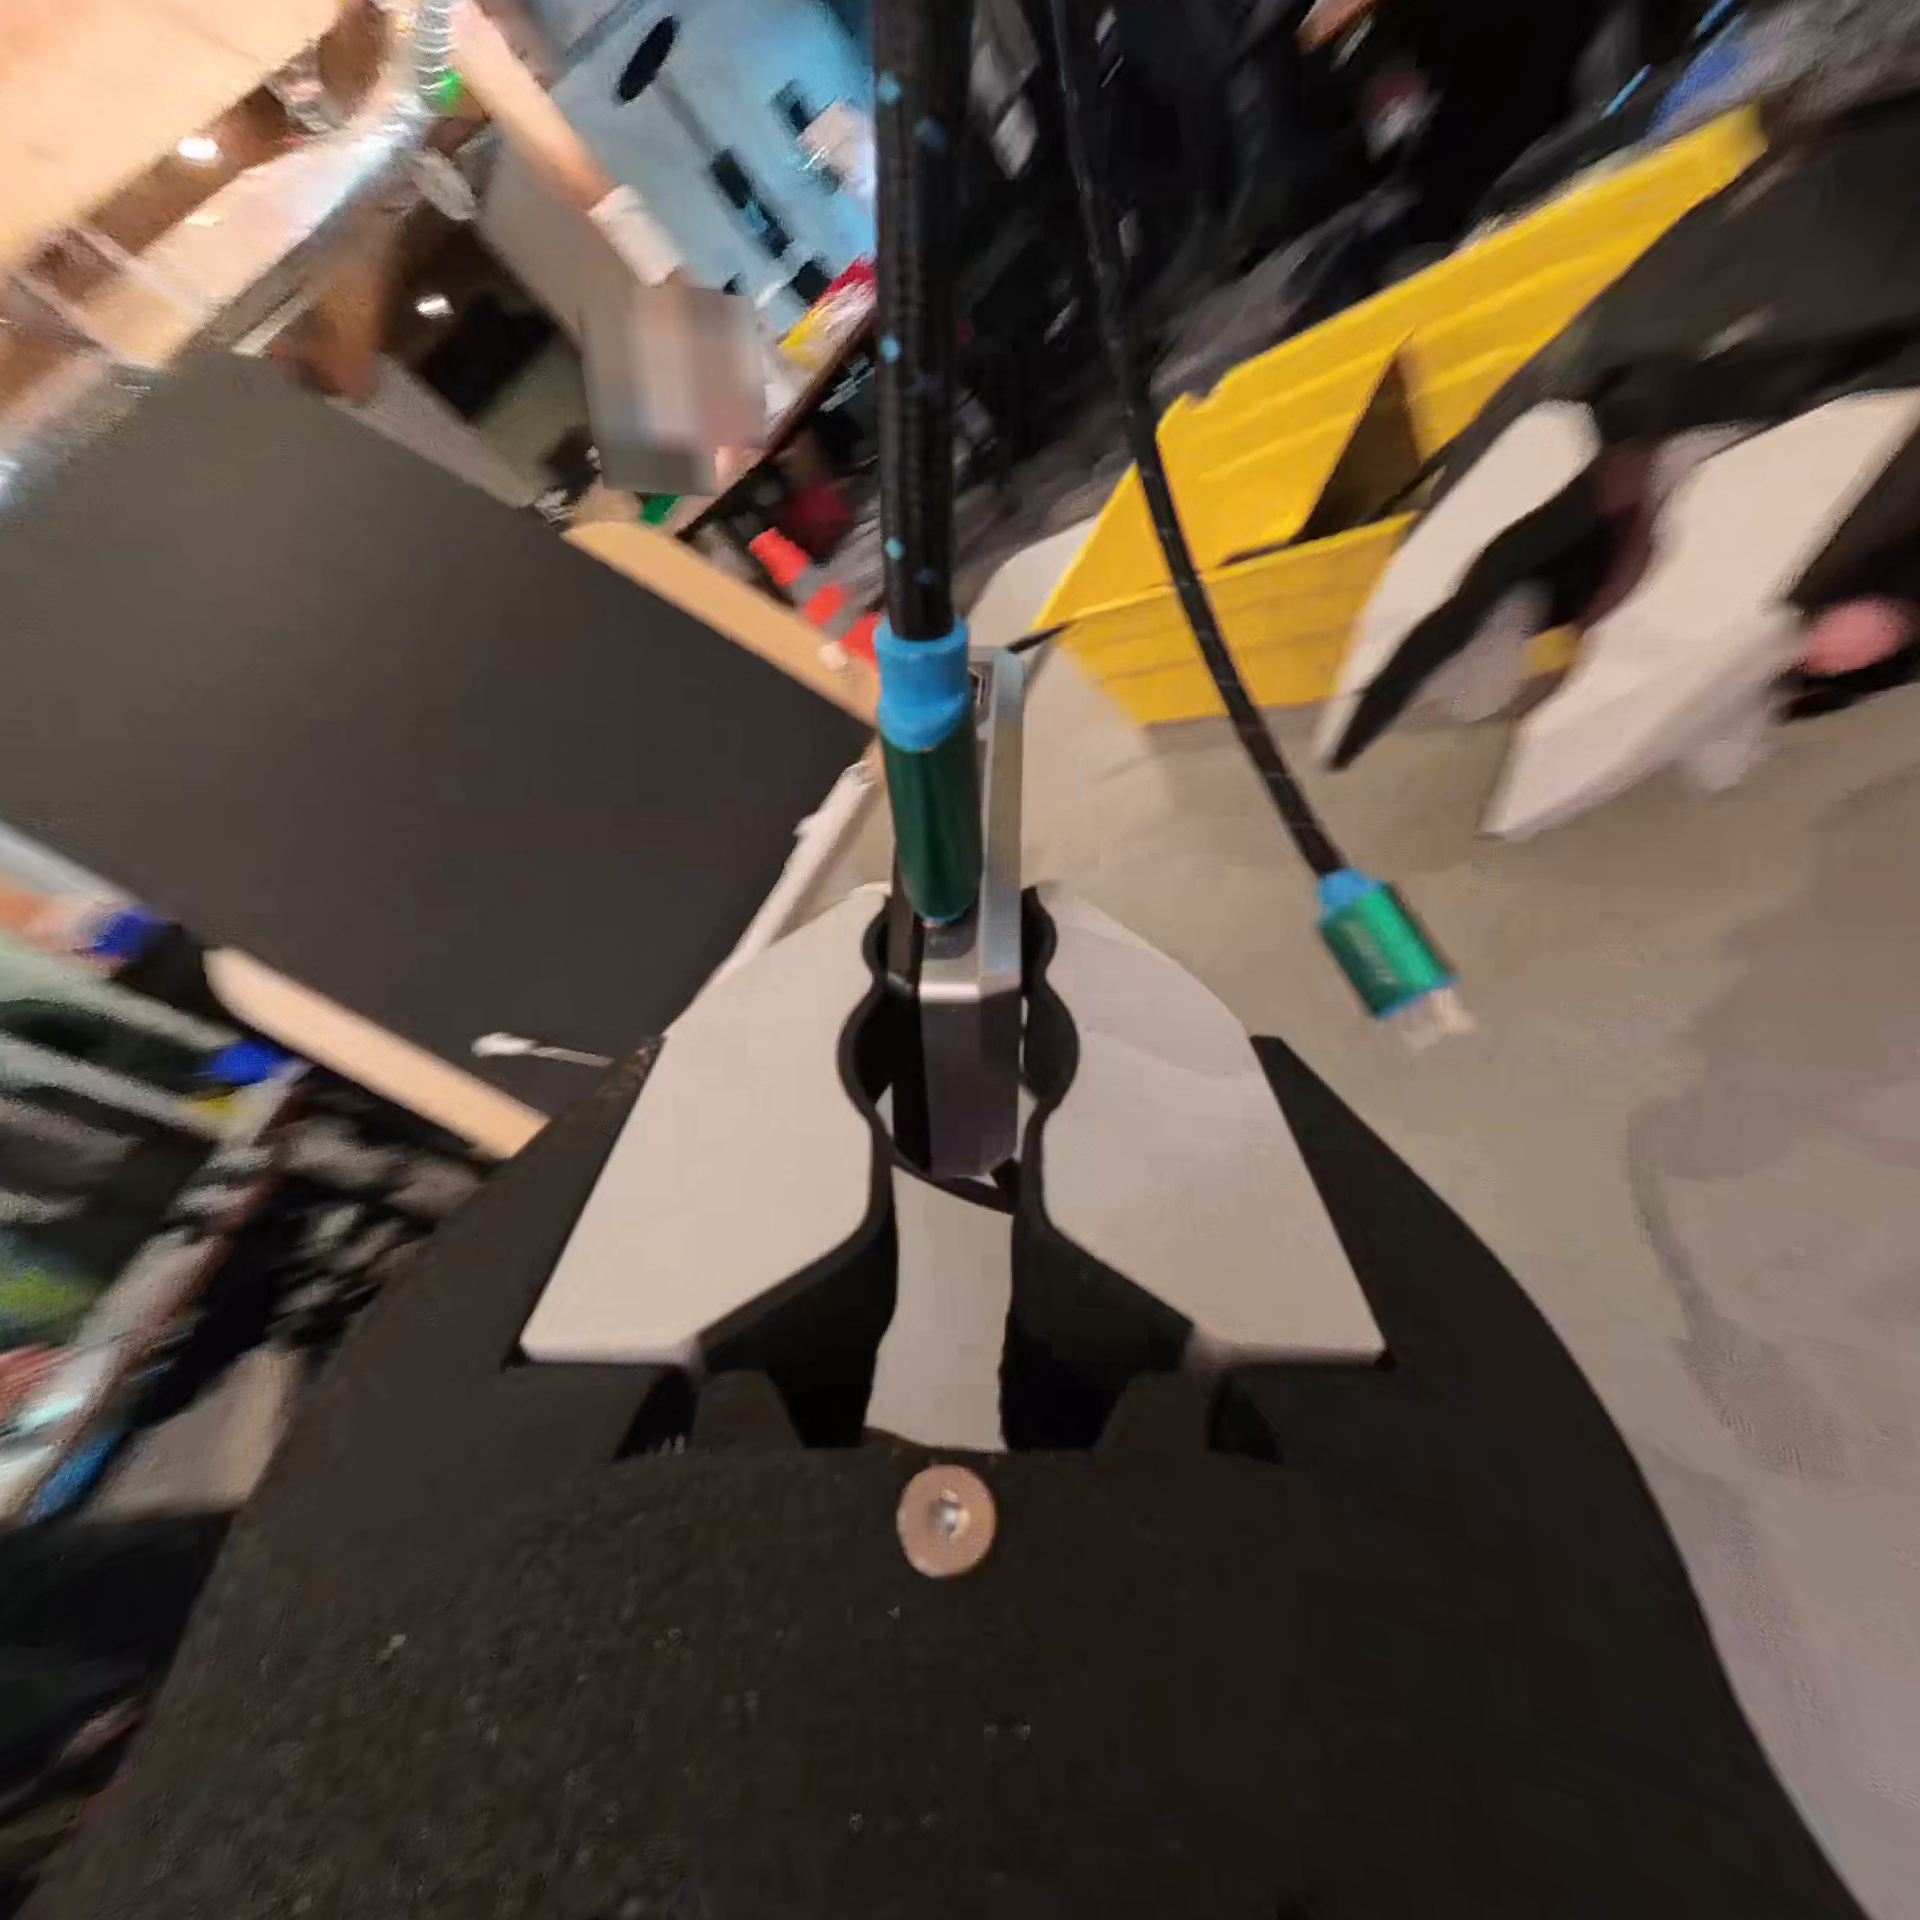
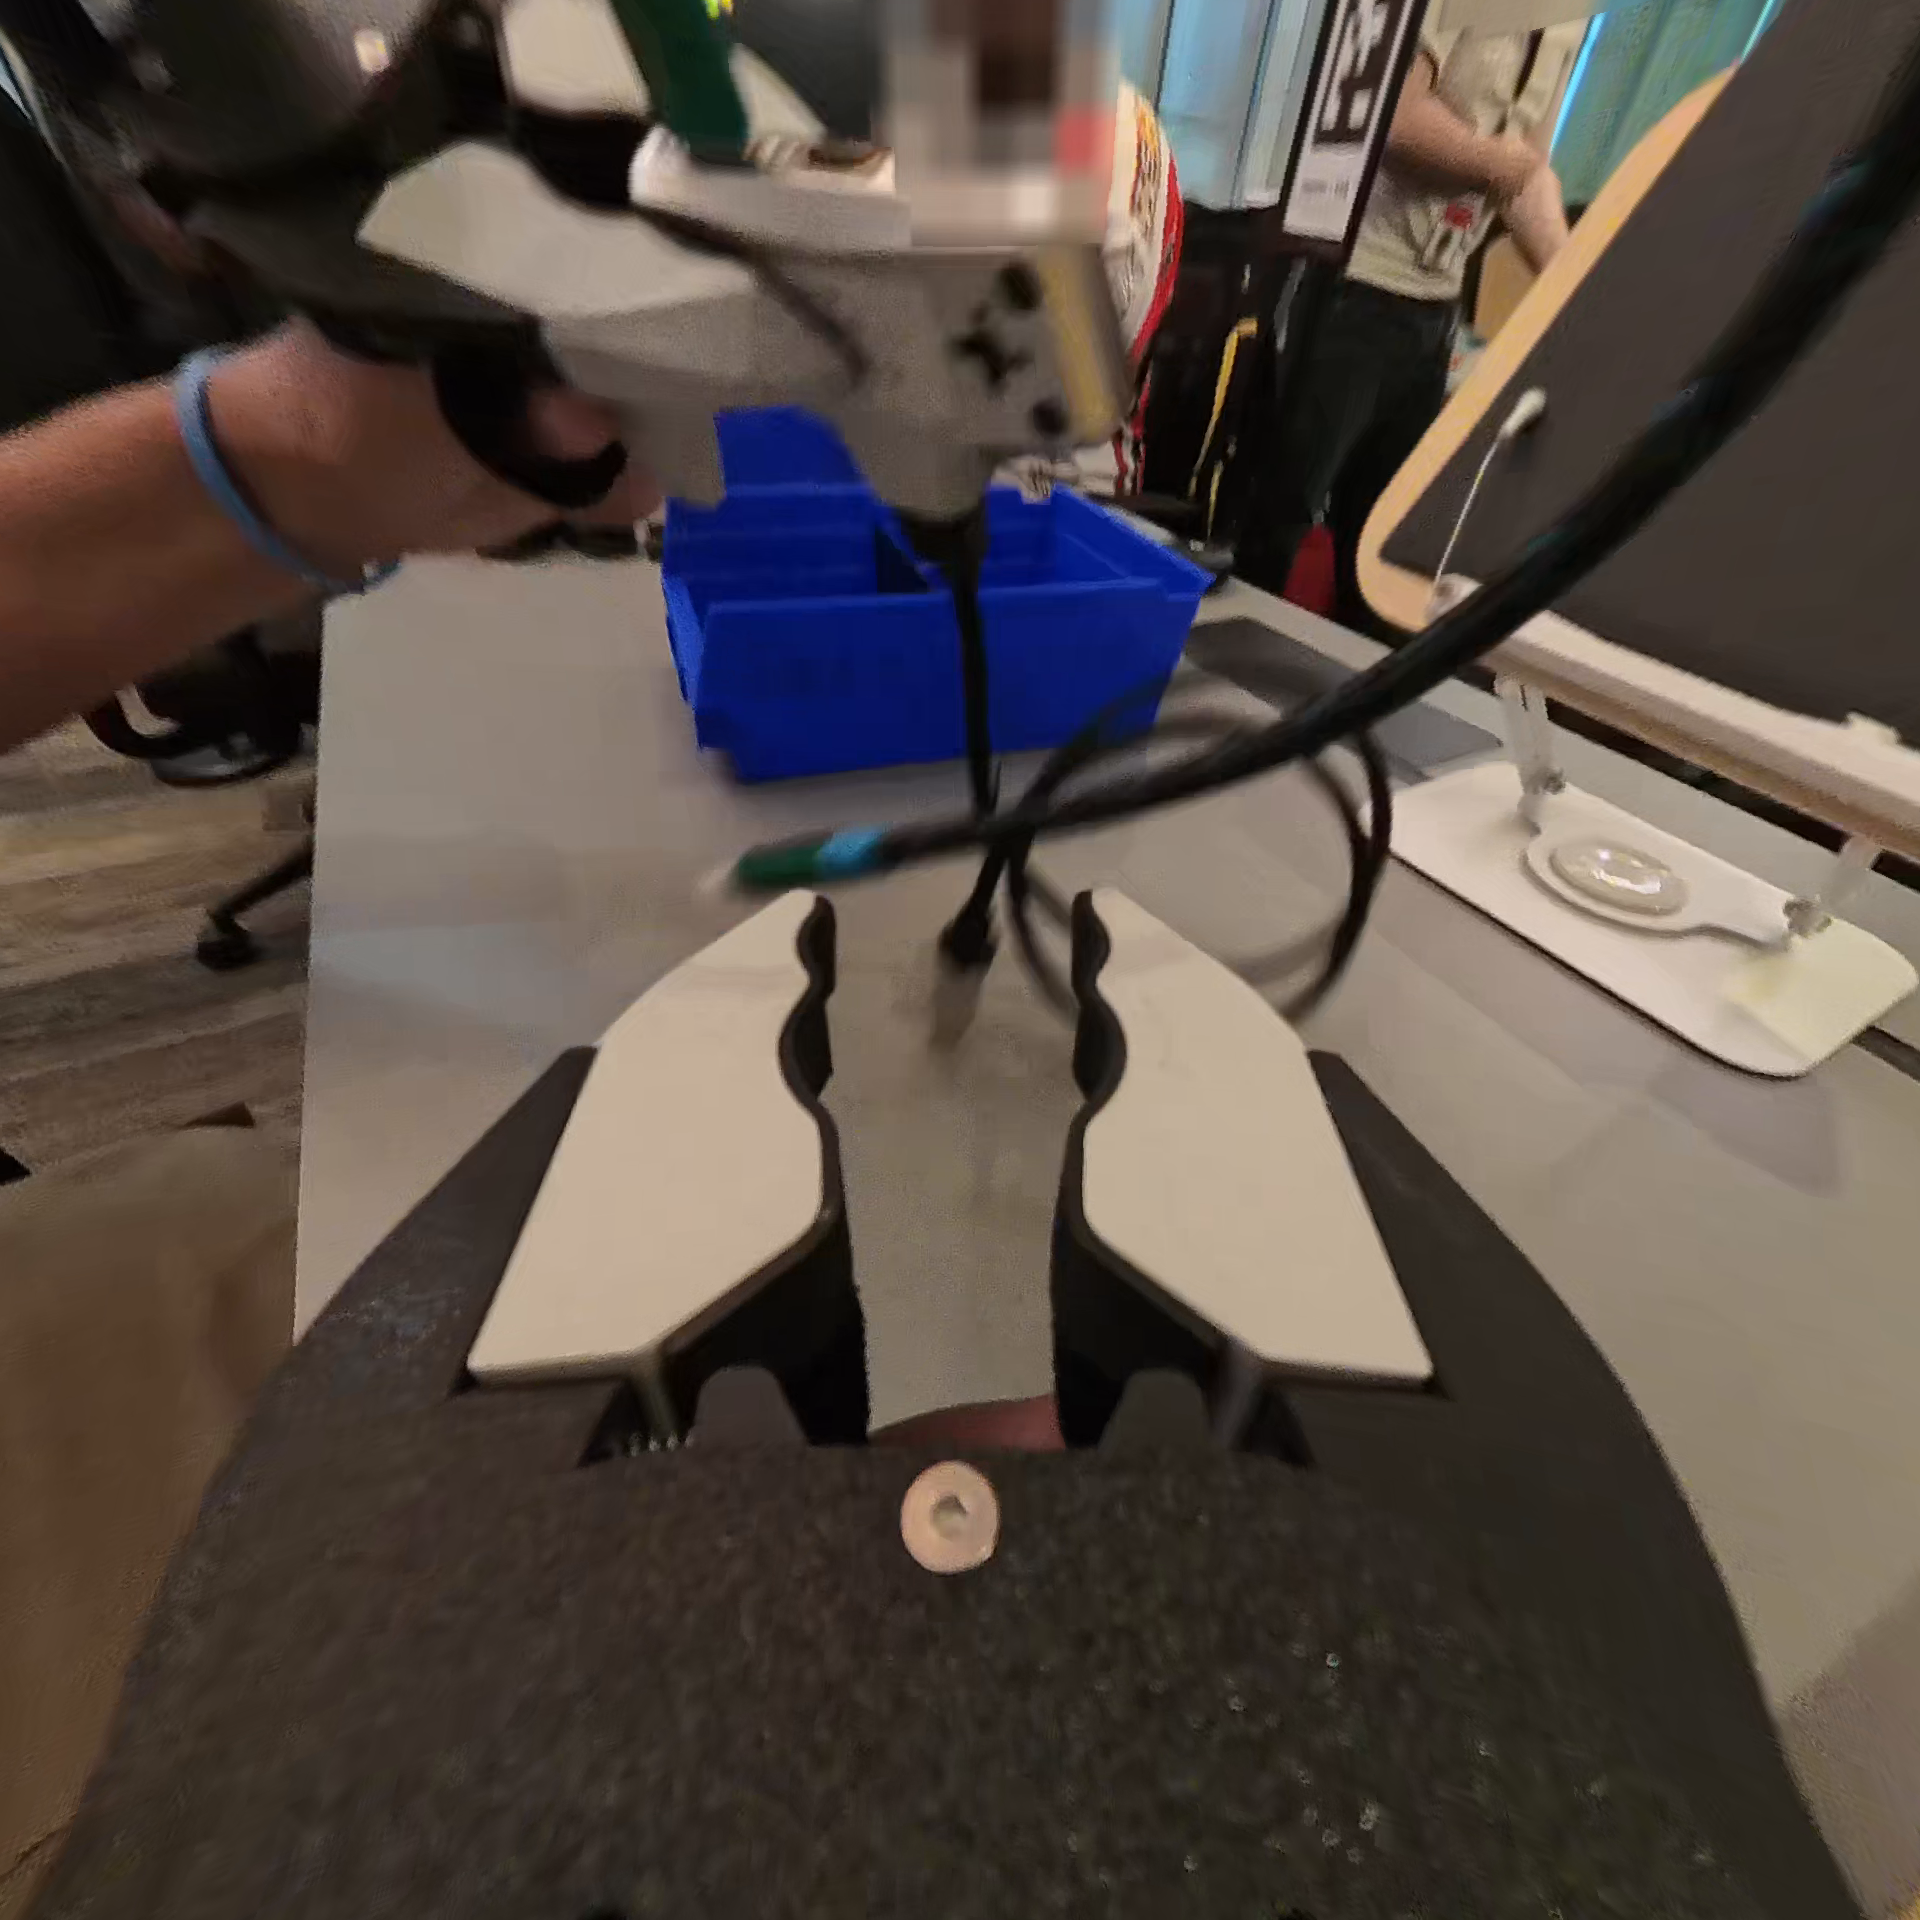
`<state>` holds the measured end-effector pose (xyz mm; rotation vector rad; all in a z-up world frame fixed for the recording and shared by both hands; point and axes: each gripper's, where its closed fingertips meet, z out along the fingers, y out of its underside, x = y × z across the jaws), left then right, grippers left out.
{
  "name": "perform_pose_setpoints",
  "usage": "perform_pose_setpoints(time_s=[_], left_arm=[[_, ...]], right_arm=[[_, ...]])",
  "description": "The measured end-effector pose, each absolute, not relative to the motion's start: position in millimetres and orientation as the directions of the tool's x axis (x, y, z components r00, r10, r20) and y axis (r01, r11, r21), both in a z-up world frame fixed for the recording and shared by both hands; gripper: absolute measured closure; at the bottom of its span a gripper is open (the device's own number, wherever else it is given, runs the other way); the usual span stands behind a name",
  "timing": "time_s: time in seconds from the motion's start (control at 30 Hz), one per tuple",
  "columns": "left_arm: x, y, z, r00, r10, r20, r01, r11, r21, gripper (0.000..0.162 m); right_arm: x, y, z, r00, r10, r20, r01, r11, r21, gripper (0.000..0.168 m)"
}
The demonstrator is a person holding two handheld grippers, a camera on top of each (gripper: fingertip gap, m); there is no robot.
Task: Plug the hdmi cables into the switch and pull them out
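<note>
One cable (image 1: 928, 790) sits plugged in the switch (image 1: 977, 997), which your left claw (image 1: 951, 1039) clamps aloft as an anchor. Your right claw (image 2: 951, 997) gapes empty above the bench (image 2: 1558, 1247), the loose plug (image 1: 1387, 961) dangling right of the switch.

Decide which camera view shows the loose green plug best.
The left wrist view: the loose green plug hangs sharp, metal tip visible. The right wrist view shows the plug only as a blurred streak above the table.

free: bare table (image 2: 499, 935) left of right gripper (image 2: 951, 914) | blocked ahead: black cable loops (image 2: 1340, 831), blue bin (image 2: 831, 665) | right: white stand base (image 2: 1662, 935), slanted black board (image 2: 1714, 468) | above: left gripper (image 2: 966, 499)
</note>
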<state>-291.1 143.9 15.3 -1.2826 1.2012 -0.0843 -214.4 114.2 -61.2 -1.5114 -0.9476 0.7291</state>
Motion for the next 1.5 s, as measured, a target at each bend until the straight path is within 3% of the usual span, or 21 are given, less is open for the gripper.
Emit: perform_pose_setpoints(time_s=[0.1, 0.2, 0.43, 0.5, 0.6, 0.87, 1.0, 1.1, 1.17, 1.27, 1.4, 1.5], left_arm=[[-285, 152, -6, 0.445, -0.518, -0.730, -0.685, 0.329, -0.651, 0.141], [-271, 148, -43, 0.394, -0.452, -0.800, -0.778, 0.300, -0.552, 0.141], [-232, 124, -99, 0.426, -0.528, -0.735, -0.753, 0.243, -0.612, 0.141], [-230, 121, -103, 0.387, -0.522, -0.760, -0.772, 0.269, -0.577, 0.141], [-225, 118, -107, 0.379, -0.528, -0.760, -0.768, 0.279, -0.577, 0.141], [-224, 118, -120, 0.302, -0.511, -0.805, -0.799, 0.324, -0.506, 0.140], [-223, 116, -126, 0.266, -0.490, -0.830, -0.797, 0.372, -0.476, 0.139], [-261, 144, -147, 0.253, -0.450, -0.857, -0.897, 0.224, -0.382, 0.140], [-289, 151, -149, 0.299, -0.472, -0.829, -0.874, 0.213, -0.437, 0.140], [-282, 150, -134, 0.362, -0.489, -0.793, -0.842, 0.192, -0.503, 0.140], [-280, 147, -142, 0.355, -0.489, -0.797, -0.856, 0.173, -0.488, 0.140], [-283, 145, -139, 0.397, -0.497, -0.772, -0.837, 0.148, -0.526, 0.140]], right_arm=[[-218, 103, -68, 0.552, 0.830, 0.080, 0.213, -0.048, -0.976, 0.127], [-239, 81, -68, 0.548, 0.836, -0.038, 0.155, -0.146, -0.977, 0.125], [-240, 86, -67, 0.628, 0.724, -0.287, -0.084, -0.303, -0.949, 0.130], [-232, 88, -75, 0.639, 0.716, -0.282, -0.071, -0.309, -0.948, 0.145], [-227, 87, -76, 0.619, 0.725, -0.301, -0.092, -0.313, -0.945, 0.142], [-225, 84, -97, 0.614, 0.758, -0.220, 0.110, -0.359, -0.927, 0.147], [-223, 82, -105, 0.606, 0.750, -0.265, 0.120, -0.416, -0.901, 0.148], [-206, 86, -91, 0.642, 0.723, -0.255, 0.064, -0.383, -0.922, 0.148], [-171, 89, -67, 0.673, 0.700, -0.239, 0.026, -0.345, -0.938, 0.148], [-167, 70, -60, 0.637, 0.752, -0.169, 0.138, -0.327, -0.935, 0.147], [-182, 44, -44, 0.510, 0.844, -0.164, 0.180, -0.291, -0.940, 0.147], [-169, 31, -32, 0.494, 0.869, -0.023, 0.300, -0.195, -0.934, 0.147]])
